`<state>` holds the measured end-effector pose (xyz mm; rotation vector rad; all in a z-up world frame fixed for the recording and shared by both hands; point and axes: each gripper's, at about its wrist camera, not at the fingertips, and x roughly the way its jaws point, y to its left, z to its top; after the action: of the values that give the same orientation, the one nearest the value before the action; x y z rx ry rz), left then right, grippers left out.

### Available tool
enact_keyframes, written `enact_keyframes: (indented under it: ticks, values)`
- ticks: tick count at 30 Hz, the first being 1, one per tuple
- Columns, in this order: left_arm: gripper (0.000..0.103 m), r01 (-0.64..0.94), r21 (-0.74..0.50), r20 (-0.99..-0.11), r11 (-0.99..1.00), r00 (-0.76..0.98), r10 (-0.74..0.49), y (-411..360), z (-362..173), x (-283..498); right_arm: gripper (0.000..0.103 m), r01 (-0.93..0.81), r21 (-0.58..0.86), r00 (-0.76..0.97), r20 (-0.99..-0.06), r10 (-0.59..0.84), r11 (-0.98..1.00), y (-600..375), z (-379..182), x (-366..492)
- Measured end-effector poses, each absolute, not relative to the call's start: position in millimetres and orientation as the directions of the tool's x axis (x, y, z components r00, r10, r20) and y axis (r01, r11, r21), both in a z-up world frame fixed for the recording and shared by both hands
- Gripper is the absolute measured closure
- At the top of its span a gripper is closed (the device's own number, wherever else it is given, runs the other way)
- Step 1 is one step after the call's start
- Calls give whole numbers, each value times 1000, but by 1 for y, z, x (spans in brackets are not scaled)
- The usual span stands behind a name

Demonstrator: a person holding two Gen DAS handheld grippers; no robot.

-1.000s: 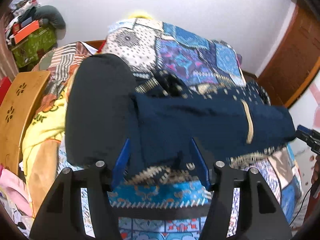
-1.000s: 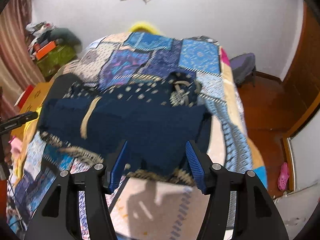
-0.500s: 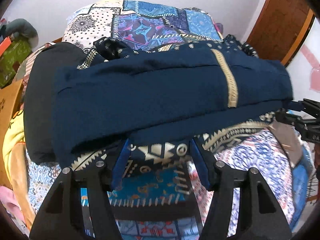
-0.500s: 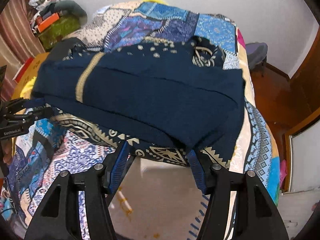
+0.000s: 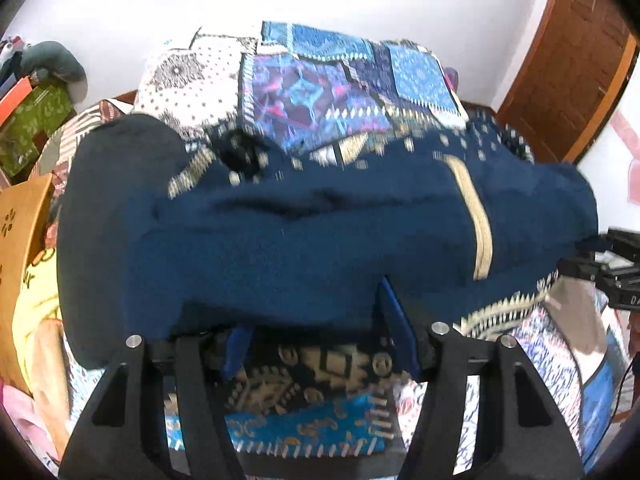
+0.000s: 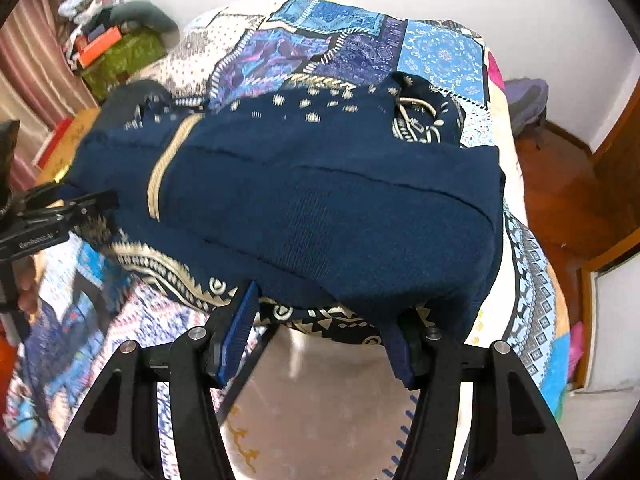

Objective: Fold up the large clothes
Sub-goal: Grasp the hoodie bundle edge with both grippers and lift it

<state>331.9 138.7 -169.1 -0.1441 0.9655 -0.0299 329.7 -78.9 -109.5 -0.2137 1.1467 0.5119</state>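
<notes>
A folded navy garment (image 5: 320, 232) with a gold stripe (image 5: 476, 216) and a gold-patterned hem stretches sideways over the patchwork quilt (image 5: 312, 92) of the bed. My left gripper (image 5: 316, 312) is shut on its near edge at the left end, and the cloth drapes over the blue pads. In the right wrist view the same garment (image 6: 320, 200) bulges over my right gripper (image 6: 326, 308), which is shut on the near edge at the right end. Each gripper shows at the side of the other's view: the right one (image 5: 600, 272), the left one (image 6: 52, 216).
A black cushion-like bundle (image 5: 104, 184) lies on the bed left of the garment. A wooden chair back (image 5: 20, 220) and a green box (image 6: 120, 56) stand beyond the bed's left side. A wooden door (image 5: 572, 60) and bare floor (image 6: 560, 184) lie to the right.
Both grippers have sunk toward the bed with the garment between them. The navy fold now fills more of each view and covers most of its patterned hem.
</notes>
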Motion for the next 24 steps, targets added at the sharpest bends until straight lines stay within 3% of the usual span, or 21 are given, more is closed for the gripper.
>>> enact_keyframes:
  ticks: [6, 12, 15, 24]
  values:
    - [43, -64, -31, -809, 997, 588, 13, 151, -157, 361, 48, -461, 210, 229, -911, 344, 862, -85, -105, 349]
    - [43, -70, -108, -797, 992, 603, -44, 168, -146, 346, 48, -441, 255, 206, -904, 374, 860, -99, -102, 345]
    - [43, -68, -135, -801, 989, 594, -68, 173, -144, 328, 48, -440, 217, 234, -909, 345, 872, -105, -101, 336]
    - [43, -63, -132, -835, 989, 546, -77, 176, -161, 275, 48, -566, -72, 430, -875, 220, 822, -90, -76, 295]
